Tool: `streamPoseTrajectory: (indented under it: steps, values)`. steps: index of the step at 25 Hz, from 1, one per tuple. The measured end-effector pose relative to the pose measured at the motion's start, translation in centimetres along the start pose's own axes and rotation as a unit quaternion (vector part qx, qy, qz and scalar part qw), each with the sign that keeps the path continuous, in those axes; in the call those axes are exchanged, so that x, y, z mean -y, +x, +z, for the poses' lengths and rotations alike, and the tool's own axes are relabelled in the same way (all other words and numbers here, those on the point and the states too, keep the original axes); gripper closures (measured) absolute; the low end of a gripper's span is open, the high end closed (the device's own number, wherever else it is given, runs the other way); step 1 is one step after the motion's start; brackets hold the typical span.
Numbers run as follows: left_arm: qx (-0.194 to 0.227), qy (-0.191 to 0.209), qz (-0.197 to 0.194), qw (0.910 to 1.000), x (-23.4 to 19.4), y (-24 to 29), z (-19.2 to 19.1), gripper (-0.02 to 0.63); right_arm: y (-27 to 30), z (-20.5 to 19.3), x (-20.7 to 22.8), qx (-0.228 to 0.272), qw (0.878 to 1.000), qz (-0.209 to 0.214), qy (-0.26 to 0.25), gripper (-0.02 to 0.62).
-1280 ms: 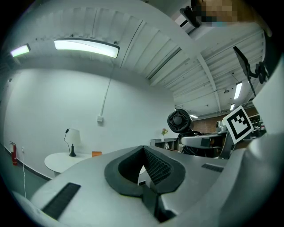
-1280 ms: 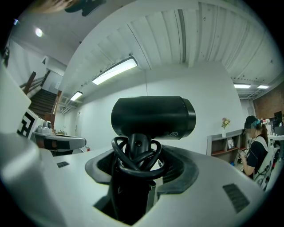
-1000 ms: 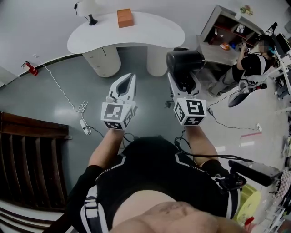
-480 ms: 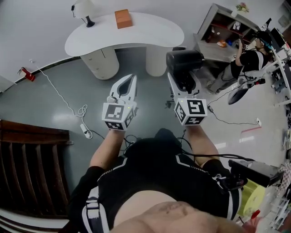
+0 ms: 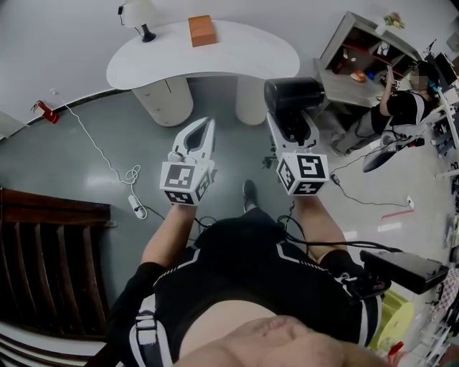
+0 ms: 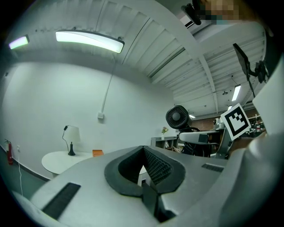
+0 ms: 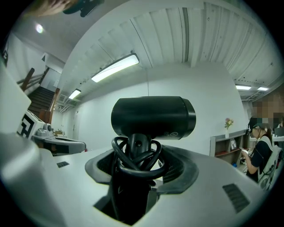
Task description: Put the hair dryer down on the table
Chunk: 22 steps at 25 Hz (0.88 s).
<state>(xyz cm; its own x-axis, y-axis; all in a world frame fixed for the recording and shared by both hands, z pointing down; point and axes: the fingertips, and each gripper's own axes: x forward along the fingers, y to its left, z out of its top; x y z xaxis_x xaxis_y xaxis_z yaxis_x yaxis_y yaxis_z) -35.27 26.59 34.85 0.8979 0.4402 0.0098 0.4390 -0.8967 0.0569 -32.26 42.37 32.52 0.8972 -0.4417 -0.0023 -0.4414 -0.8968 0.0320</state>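
Shoe newly forward; hair dryer handle half-hidden in hand-held gripper

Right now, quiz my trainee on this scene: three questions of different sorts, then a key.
1. True or false: the dryer lies on the table.
2. What stands on the table with the lamp? A an orange box; B a mug; C a book.
3. Fill in: a ___ is wound round the dryer's handle.
Key: 1 false, the right gripper holds it; 2 A; 3 cord.
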Motion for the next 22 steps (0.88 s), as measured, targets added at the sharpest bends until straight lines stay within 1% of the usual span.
streamPoseTrajectory:
  steps: [5, 14, 22]
  values:
    - [0.000, 0.006, 0.014, 0.9999, -1.7, 2.8, 0.7, 0.575, 3.5, 0.6, 1.3, 0.008, 1.000, 0.013, -0.005, 0.325]
    - [0.006, 0.015, 0.028, 0.9995, -4.3, 9.3, 2.0, 0.575, 10.3, 0.5, 5.0, 0.002, 1.000, 0.024, 0.001, 0.325]
    - [0.001, 0.017, 0.040, 0.9990, -5.5, 14.5, 2.2, 0.575, 14.4, 0.2, 8.4, 0.000, 0.999, 0.033, 0.008, 0.325]
